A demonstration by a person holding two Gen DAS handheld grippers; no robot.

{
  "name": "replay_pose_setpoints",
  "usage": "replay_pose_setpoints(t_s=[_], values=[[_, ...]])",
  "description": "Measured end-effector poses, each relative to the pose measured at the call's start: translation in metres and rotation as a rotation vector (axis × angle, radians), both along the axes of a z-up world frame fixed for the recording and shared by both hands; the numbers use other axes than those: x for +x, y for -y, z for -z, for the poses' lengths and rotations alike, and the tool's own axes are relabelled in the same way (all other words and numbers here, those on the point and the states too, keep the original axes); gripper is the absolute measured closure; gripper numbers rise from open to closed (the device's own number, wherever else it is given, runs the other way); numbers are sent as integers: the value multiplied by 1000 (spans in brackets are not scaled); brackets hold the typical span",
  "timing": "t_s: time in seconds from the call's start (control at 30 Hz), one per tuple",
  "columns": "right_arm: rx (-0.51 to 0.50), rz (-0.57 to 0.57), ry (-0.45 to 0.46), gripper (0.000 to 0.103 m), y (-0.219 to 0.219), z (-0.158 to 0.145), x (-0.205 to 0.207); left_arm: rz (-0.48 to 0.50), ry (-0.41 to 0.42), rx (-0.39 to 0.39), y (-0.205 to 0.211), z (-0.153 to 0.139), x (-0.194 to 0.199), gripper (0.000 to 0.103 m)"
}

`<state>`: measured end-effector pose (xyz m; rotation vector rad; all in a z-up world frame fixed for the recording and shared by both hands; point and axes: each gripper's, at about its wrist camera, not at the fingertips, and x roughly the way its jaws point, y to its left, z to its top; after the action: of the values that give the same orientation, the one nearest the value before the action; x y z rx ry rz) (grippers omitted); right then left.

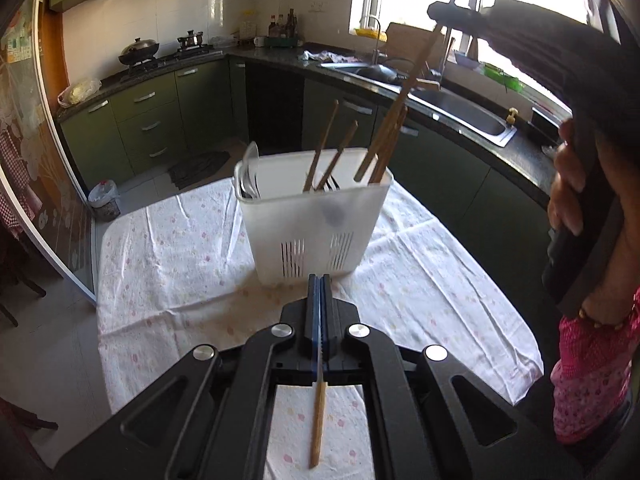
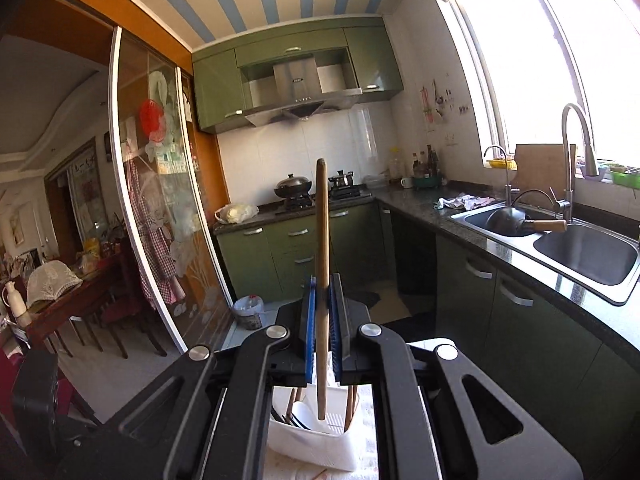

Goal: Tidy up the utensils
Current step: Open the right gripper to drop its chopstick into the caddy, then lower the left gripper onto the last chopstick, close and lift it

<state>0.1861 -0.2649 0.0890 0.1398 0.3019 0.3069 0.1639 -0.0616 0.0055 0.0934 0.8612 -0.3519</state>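
right claw (image 2: 324, 320) clamps a long wooden utensil (image 2: 322, 240) by its shaft, upright, lower end dipping toward the white utensil basket (image 1: 316, 220) that stands near the middle of the cloth-covered surface (image 1: 420, 300). left claw (image 1: 320, 292) is pinched shut on a thin wooden chopstick (image 1: 319, 420), its tail trailing back under the claw, tip end lost between the pads.

the risk here: that tall utensil comes in at a slant among chopsticks (image 1: 324, 148) already leaning in the basket, so it could knock them askew or catch the rim. the basket looks light, and a push on its wall might tip it or slide it across the loose cloth. the left claw's chopstick is held near one end, so i judge it could swivel or slip out.

hard to read: which compartment the long utensil is entering, since the claw body blocks the basket's opening in the right wrist view. the spoons (image 1: 250, 176) at the basket's left end are blurred. the utensil's working end is hidden.
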Motion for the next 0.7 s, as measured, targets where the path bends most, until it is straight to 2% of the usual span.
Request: replay_pose_setpoints(t_s=[0.13, 0.2, 0.23, 0.27, 0.3, 0.37, 0.53, 0.6, 0.7], values=[[-39, 4, -108, 96, -12, 32, 30, 38, -162, 33, 8, 50, 6, 97], [-73, -8, -150, 95, -17, 44, 39, 39, -225, 39, 11, 67, 15, 89], [-84, -13, -160, 91, -18, 47, 40, 42, -246, 44, 12, 74, 19, 86], [-83, -11, -154, 81, -16, 49, 38, 50, -261, 52, 15, 81, 23, 78], [-74, -7, -136, 79, -12, 48, 32, 56, -269, 62, 19, 86, 27, 69], [-47, -7, -96, 77, -2, 44, 14, 62, -279, 74, 25, 94, 36, 60], [9, -27, -51, 71, 30, 46, -47, 88, -276, 126, 39, 116, 61, 61], [24, -30, -70, 71, 43, 54, -65, 96, -286, 142, 44, 126, 69, 71], [53, -22, -107, 71, 64, 69, -83, 98, -312, 156, 49, 137, 77, 77]])
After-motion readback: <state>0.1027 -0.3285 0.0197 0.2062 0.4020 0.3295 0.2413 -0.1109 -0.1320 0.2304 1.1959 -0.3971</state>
